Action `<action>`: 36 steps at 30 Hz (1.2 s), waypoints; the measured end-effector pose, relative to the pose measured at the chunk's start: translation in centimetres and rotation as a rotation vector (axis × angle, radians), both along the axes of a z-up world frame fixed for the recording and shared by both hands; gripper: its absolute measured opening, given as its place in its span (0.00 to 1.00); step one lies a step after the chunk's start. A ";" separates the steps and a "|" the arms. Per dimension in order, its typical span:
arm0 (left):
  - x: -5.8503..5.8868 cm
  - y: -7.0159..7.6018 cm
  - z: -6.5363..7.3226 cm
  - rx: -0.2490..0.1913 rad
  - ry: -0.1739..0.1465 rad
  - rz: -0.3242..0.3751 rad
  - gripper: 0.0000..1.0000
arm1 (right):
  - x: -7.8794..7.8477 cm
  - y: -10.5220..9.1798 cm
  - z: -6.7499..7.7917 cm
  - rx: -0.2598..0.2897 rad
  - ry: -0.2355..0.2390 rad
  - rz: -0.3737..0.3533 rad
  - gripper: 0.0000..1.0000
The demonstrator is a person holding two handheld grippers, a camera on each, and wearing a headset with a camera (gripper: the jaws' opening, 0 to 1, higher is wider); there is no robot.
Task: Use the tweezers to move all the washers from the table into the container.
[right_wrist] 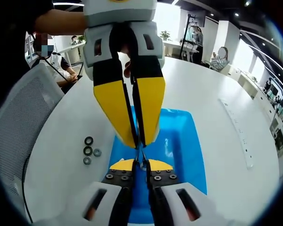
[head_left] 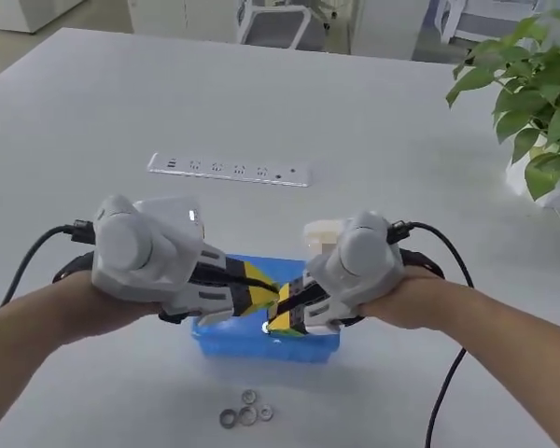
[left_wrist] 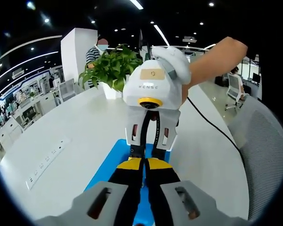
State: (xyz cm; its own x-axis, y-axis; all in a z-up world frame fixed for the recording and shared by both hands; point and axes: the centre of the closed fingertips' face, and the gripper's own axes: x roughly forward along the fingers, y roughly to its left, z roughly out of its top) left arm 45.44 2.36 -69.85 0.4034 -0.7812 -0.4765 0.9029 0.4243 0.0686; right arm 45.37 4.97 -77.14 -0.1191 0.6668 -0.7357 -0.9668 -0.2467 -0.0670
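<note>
Washers (head_left: 247, 411) are lying nearest the person on the pale counter (head_left: 383, 131) — four of them, as far as the right gripper view lets them be counted, three in a short row and one just beside, all clustered close together. They are sitting just in front of the near wall of the blue container (head_left: 226, 342), close to it but not touching. Above the container the two tools are meeting tip to tip, each trailing a black cable (head_left: 28, 266) from its back. The left tool (left_wrist: 144, 163) is pointing in from the person's left with its yellow-tipped jaws pressed almost together. A thin sliver of metal, which looks to be the tweezers (right_wrist: 140, 151), is sticking out from between them, over the container's blue floor. The right tool (right_wrist: 141, 165) is facing it with its jaws drawn narrow on either side of that sliver — whether they are actually pinching it, I cannot tell. Further out, a white power strip (head_left: 229, 170) is lying flat on the counter, well apart from the container. Beyond that, a leafy green plant (head_left: 532, 84) is standing at the counter's far right, and office chairs (head_left: 275, 23) are standing past its far edge.
</note>
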 end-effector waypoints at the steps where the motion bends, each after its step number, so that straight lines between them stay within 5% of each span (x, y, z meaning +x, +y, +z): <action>1: 0.0 0.0 0.0 0.000 -0.001 -0.002 0.06 | 0.0 0.0 0.0 -0.003 -0.001 0.000 0.10; 14: 0.1 0.1 0.2 0.022 -0.008 -0.008 0.05 | 0.3 -0.3 1.4 0.018 -0.018 -0.049 0.19; 36: -1.4 -0.5 4.0 0.033 -0.043 -0.032 0.05 | -0.2 -3.5 5.3 0.093 -0.025 -0.232 0.49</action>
State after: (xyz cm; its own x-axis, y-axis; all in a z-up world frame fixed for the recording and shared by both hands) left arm 44.01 1.89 -65.88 0.3993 -0.7782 -0.4848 0.9118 0.3925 0.1210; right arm 45.13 1.46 -71.82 0.0630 0.7392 -0.6705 -0.9945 -0.0097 -0.1041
